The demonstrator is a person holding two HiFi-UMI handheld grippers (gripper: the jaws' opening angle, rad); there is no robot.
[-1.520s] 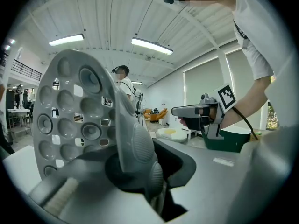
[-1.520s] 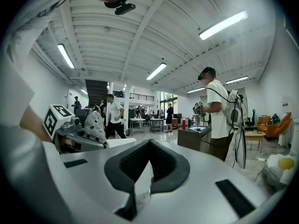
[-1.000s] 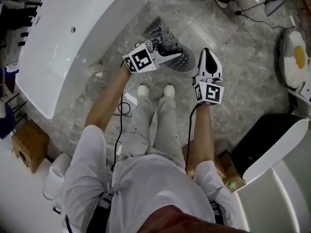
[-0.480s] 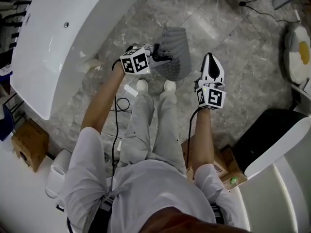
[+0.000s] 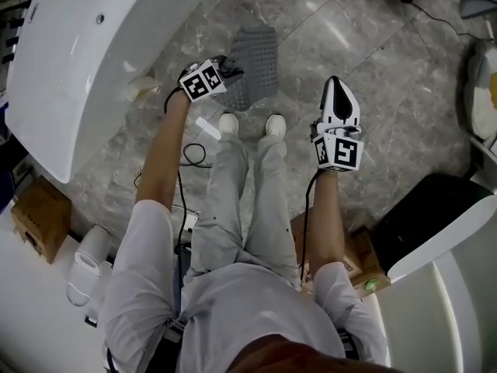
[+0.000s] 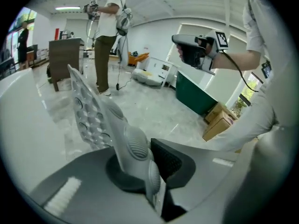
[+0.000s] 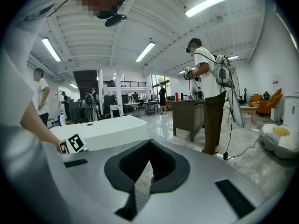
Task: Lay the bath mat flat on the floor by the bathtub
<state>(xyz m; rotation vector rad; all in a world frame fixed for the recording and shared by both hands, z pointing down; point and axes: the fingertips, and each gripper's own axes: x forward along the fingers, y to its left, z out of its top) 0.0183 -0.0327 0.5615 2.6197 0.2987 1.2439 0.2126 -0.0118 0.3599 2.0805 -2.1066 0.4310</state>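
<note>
Left tool (image 5: 230,73) is clamped on one edge of the bath mat (image 5: 255,62). Head view only gives the layout: the mat is out past the person's shoes (image 5: 227,123), just beside the bathtub (image 5: 78,45), over the marble floor (image 5: 349,45). Its long axis runs away from the person, tilted slightly right. Can't tell from there whether the far end touches the floor.

Left gripper view adds the grip detail. The pads pinch the mat's ribbed edge, and the sheet stands on edge, rising up-left away from the jaws, with the suction-cup face towards that view's left.

Right tool (image 5: 338,90) is well apart from the mat and points the same way. Its own view shows the jaw tips together with nothing between them.
</note>
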